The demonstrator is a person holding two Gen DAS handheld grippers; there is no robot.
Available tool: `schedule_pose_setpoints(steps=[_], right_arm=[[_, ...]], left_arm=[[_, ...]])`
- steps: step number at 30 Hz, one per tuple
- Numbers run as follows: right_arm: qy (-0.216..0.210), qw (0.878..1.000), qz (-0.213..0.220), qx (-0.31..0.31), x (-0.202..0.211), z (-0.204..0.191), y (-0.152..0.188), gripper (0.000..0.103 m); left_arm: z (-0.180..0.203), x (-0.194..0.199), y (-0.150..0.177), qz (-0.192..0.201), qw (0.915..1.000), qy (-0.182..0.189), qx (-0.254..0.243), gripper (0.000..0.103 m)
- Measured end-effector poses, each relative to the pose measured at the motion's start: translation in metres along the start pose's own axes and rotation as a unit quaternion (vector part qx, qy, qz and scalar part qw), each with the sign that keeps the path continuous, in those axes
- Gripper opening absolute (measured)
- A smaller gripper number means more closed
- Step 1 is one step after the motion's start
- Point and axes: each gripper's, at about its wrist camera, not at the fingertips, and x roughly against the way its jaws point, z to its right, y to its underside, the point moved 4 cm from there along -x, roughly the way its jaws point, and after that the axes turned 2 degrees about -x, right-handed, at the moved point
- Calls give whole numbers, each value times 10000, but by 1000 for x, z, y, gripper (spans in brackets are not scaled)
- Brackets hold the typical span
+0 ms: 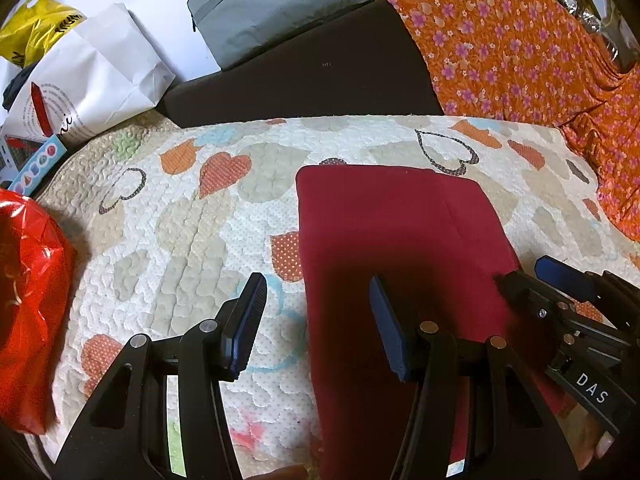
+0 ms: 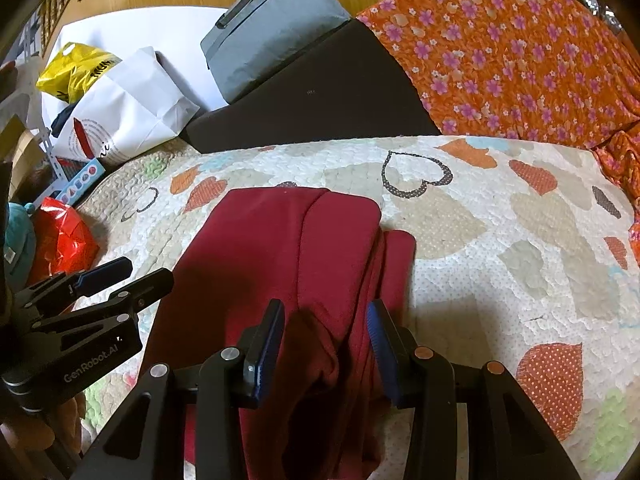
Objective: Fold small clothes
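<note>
red garment: small, already doubled lengthwise, lying flat on the heart-print quilt. left wrist view: left gripper spread wide, empty, hovering over the garment's near left edge; right gripper at the right edge, grip unclear here. right wrist view: right gripper parted, straddling bunched near-end cloth, not pinching. step judged: between folds; next calls for closing on the near end and carrying it to the far end. surroundings: orange floral fabric, grey bag, white paper bag.

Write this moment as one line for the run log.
garment: dark red, partly folded on quilt | left gripper: open, over garment's left edge | right gripper: open, cloth between fingers
</note>
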Motion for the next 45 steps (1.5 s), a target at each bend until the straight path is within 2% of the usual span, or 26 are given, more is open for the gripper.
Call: schedule_pose_setpoints(steps=[45], right_arm=[[-54, 9999, -117, -19, -7, 6, 2, 45]], left_arm=[[3, -4, 3, -12, 10000, -12, -93, 53]])
